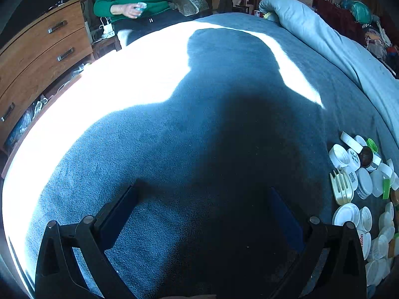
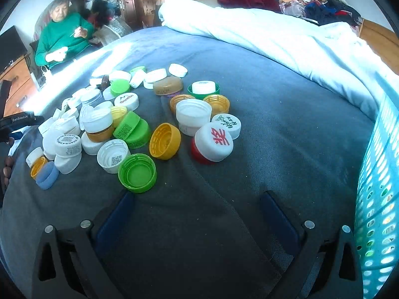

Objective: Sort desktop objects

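A pile of plastic bottle caps lies on a blue-grey blanket (image 2: 274, 129). In the right wrist view, a green cap (image 2: 137, 173) lies open side up just ahead of my open, empty right gripper (image 2: 197, 199). A yellow cap (image 2: 165, 141) and a white cap with a red character (image 2: 214, 141) lie just beyond. In the left wrist view the caps (image 1: 359, 174) sit at the far right. My left gripper (image 1: 203, 194) is open and empty over bare blanket, well left of the pile.
A turquoise perforated basket (image 2: 379, 199) stands at the right edge. A rolled light-blue duvet (image 2: 274, 42) lies along the back right. A person in green (image 2: 62, 39) sits beyond the bed. A wooden dresser (image 1: 37, 57) stands at the left.
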A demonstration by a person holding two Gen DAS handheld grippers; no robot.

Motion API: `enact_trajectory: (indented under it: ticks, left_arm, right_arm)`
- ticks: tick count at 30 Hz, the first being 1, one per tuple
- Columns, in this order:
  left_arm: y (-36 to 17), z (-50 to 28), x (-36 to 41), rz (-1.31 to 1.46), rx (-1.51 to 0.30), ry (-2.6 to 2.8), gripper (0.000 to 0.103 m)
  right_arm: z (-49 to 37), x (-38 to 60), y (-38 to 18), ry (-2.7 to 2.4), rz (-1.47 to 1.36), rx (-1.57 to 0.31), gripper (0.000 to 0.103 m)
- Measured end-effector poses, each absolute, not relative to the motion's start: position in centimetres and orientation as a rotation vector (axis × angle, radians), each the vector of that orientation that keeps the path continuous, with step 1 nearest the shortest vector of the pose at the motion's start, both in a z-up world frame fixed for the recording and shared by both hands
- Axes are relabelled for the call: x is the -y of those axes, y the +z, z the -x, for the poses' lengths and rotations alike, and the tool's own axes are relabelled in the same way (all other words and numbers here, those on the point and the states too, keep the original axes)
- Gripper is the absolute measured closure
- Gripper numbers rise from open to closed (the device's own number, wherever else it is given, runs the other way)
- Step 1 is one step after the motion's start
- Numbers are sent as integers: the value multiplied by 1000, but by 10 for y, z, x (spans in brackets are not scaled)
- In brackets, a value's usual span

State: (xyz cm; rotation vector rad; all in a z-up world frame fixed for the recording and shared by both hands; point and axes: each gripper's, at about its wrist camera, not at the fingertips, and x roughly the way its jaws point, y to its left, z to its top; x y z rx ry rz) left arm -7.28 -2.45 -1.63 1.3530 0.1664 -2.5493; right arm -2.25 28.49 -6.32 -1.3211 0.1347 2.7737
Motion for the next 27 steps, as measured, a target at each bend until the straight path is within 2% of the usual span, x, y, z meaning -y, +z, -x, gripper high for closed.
enact_trajectory:
  ticks: [27]
  left_arm:
    - [-16,65,11,-1338,-165,-2552,1]
  right_arm:
    - [22,-285,-63,2773,1321,-134,0]
